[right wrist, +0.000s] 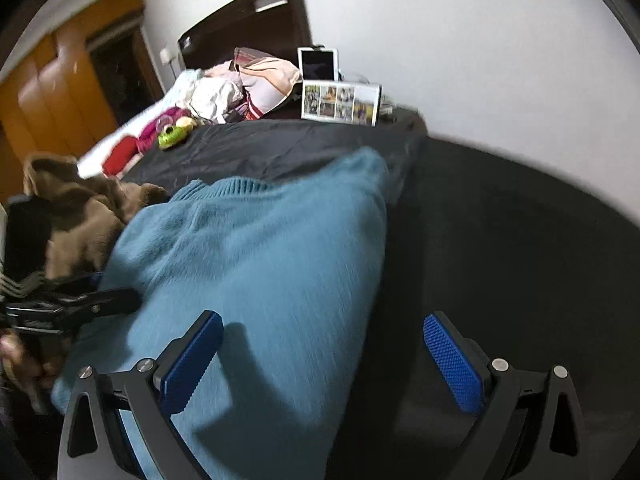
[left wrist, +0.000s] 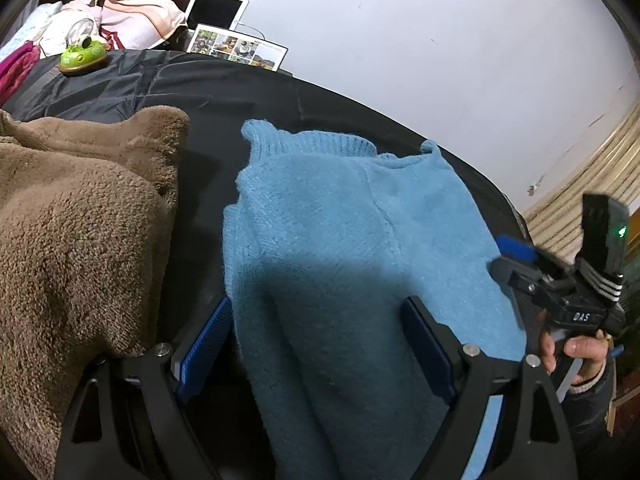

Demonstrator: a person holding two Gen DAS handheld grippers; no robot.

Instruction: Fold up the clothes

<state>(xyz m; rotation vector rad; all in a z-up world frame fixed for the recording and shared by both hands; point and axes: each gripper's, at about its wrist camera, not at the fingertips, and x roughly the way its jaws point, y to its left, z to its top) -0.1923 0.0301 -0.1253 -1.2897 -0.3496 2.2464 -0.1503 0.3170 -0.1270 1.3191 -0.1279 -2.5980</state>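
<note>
Only readable text: "DAS" in white on the right claw (left wrist: 516,260) body (photo sheet print too small to read).

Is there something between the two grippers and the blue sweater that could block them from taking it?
Nothing visible does. The blue sweater lies flat on the dark cover. The left gripper and right gripper hover open right over it. The brown fleece garment lies apart, to the sweater's left.

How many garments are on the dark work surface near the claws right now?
2. The blue sweater lies flat under both claws; the brown fleece garment is bunched to its left. Clothes piled by the headboard are farther off; more may be hidden.
</note>
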